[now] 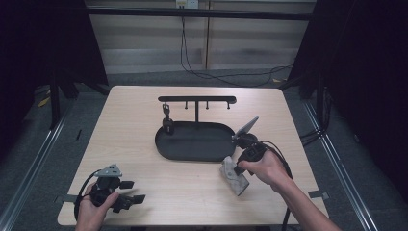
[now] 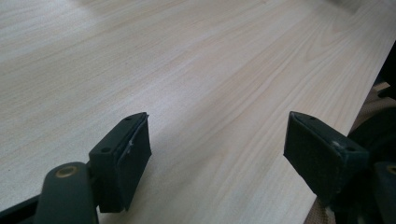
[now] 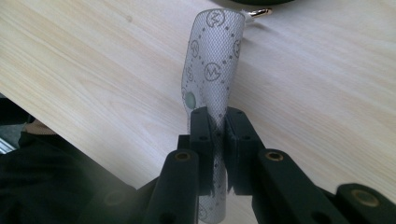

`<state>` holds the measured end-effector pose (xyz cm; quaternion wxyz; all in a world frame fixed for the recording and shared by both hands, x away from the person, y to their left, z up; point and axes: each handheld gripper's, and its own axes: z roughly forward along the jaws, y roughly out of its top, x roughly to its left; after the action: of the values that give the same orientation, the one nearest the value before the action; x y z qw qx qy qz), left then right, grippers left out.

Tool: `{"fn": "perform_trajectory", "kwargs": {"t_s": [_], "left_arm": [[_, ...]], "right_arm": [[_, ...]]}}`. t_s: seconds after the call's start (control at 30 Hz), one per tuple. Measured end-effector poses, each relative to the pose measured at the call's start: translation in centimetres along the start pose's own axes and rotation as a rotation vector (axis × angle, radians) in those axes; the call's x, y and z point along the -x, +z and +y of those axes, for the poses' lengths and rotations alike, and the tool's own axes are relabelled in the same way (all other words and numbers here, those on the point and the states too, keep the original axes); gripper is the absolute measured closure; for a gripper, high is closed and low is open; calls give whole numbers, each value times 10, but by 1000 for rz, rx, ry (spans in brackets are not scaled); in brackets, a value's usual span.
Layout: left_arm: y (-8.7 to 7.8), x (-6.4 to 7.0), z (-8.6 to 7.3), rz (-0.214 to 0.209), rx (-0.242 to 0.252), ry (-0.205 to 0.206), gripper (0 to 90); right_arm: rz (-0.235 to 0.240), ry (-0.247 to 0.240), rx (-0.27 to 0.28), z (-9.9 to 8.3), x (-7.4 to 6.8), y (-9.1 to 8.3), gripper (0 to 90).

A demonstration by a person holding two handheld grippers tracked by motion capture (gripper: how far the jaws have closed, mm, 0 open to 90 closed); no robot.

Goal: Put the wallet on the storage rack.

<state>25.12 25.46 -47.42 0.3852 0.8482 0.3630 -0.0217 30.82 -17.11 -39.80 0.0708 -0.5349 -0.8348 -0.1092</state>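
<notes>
From above: right gripper (image 1: 236,169) clamps a grey patterned pouch (image 1: 235,177), just short of a black oval tray (image 1: 195,141). Left gripper (image 1: 130,191): jaws wide apart over pale woodgrain table (image 2: 210,70), nothing between. Right gripper view: pads (image 3: 201,135) pinch the monogrammed mesh pouch (image 3: 210,60).

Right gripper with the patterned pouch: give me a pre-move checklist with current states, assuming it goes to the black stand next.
1. Right gripper shut on patterned pouch: ok.
2. Grip is near one end, the rest sticking out past the jaws: ok, but it may sag.
3. Gold ring at the pouch's far end visible: ok.
4. Free hooks on black stand: ok, one holds an item.
5. Left gripper open, resting apart: ok.
6. Hook fit: cannot tell.
</notes>
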Motion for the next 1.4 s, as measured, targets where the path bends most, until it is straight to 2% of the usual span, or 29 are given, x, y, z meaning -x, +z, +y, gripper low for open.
{"fn": "perform_trajectory", "kwargs": {"t_s": [0.2, 0.33, 0.43, 0.77, 0.93, 1.03, 1.27, 1.4], "left_arm": [[0, 0, 0, -1, -3, 4, 228], [-1, -1, 0, -6, 4, -1, 228], [-1, -1, -1, 1, 5, -4, 228], [0, 0, -1, -5, -8, 8, 228], [-2, 2, -1, -4, 4, 9, 228], [-2, 2, 0, 6, 15, 11, 228], [-2, 3, 0, 7, 9, 16, 228], [-1, 2, 0, 27, -5, 9, 228]], "right_arm": [[-33, 5, 23, 3, 2, -16, 824], [-42, 12, 27, 6, 4, -19, 824], [-53, 1, 17, 7, 2, -19, 824], [-39, 19, 50, 15, 6, -25, 826], [-29, 41, 78, 20, 10, -32, 826], [-30, 52, 90, 23, 12, -35, 826], [-23, 80, 104, 35, 17, -39, 825], [-28, 95, 115, 41, 18, -42, 825]]}}
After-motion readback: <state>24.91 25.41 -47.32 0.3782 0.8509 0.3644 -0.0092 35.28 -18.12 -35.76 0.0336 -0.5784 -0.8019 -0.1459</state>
